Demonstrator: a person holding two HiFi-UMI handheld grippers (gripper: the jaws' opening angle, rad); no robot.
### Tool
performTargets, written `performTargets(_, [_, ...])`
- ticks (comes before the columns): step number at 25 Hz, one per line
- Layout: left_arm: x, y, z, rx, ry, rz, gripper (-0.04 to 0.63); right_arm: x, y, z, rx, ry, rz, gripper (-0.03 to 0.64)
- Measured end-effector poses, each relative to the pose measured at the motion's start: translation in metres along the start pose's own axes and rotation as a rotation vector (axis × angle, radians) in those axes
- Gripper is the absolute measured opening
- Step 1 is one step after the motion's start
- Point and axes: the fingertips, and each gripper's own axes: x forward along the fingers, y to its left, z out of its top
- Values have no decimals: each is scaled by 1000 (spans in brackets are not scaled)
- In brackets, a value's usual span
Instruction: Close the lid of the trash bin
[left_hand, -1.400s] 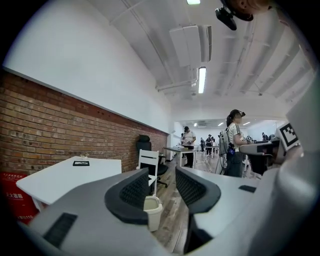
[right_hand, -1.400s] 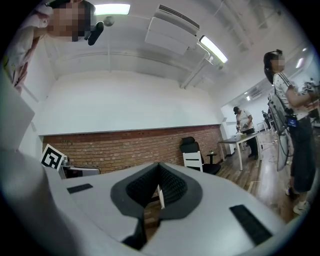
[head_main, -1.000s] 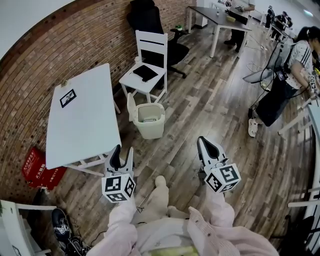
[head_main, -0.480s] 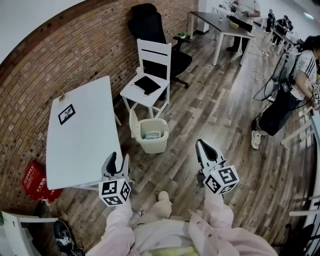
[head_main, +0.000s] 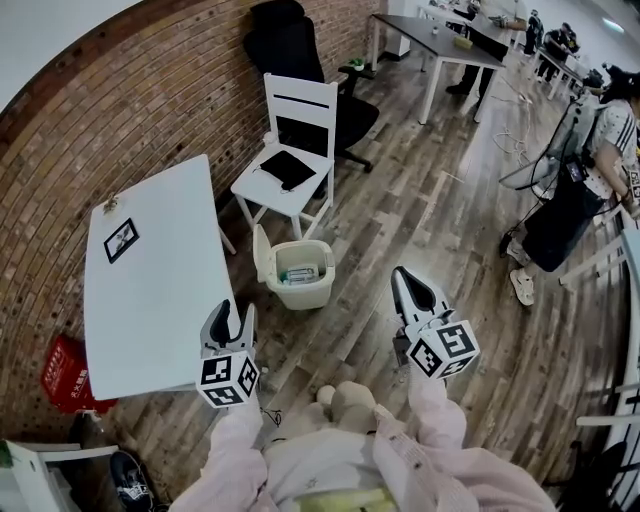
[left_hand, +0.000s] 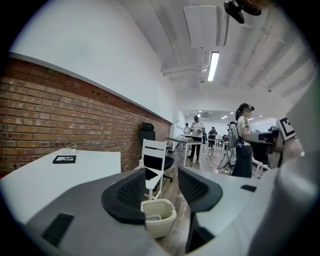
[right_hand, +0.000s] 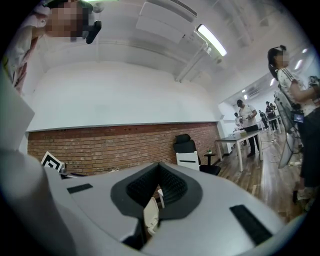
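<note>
**Head view.** Left gripper (head_main: 234, 315): jaws apart, nothing between them. Right gripper (head_main: 407, 284): jaws drawn together, empty. The cream trash bin (head_main: 300, 294) stands on the wood floor (head_main: 420, 200) ahead of both. It is a little right of the left gripper's line and left of the right gripper's, well apart from each. Its lid (head_main: 262, 254) stands upright on the side nearer the white table (head_main: 150, 290), so the bin is open. Some rubbish (head_main: 300, 272) lies inside; any print on it is too small to read. Beyond the bin is a white chair (head_main: 296, 150) with a black pad (head_main: 287, 168) on its seat. Left of the left gripper, past the table, a red box (head_main: 62, 368) carries pale lettering, not legible. The marker cubes (head_main: 230, 378) show only black-and-white squares, no text.

**Left gripper view.** Both pads are spread wide with clear air between them. The bin sits low in the gap, ahead and below, mouth open. A framed picture (left_hand: 64, 159) lies on the table to the left.

**Right gripper view.** The tips meet at the top, nothing clamped. Through the slit beneath them a sliver of the cream lid shows, ahead and below.
</note>
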Motion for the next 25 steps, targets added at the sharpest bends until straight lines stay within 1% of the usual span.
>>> performTargets(5, [16,8,-1,-9,14,6,193,24,1,-10,-1,29,25,3])
performTargets(10, [41,15,-7,-38,42,21,193,63,0,-25,24,81,74,3])
performTargets(12, [57,17,-9,-45,54,34,192,83,-6,-30,30,96,94,3])
performTargets(15, [82,20,-6,-45,61,44,221,119,-18,-33,44,110,118,3])
performTargets(21, [132,30,-4,-53,100,76,224,190,-34,-34,64,131,185,3])
performTargets(25, [157,35,-8,-69,132,106,227,226,-46,-37,72,151,225,3])
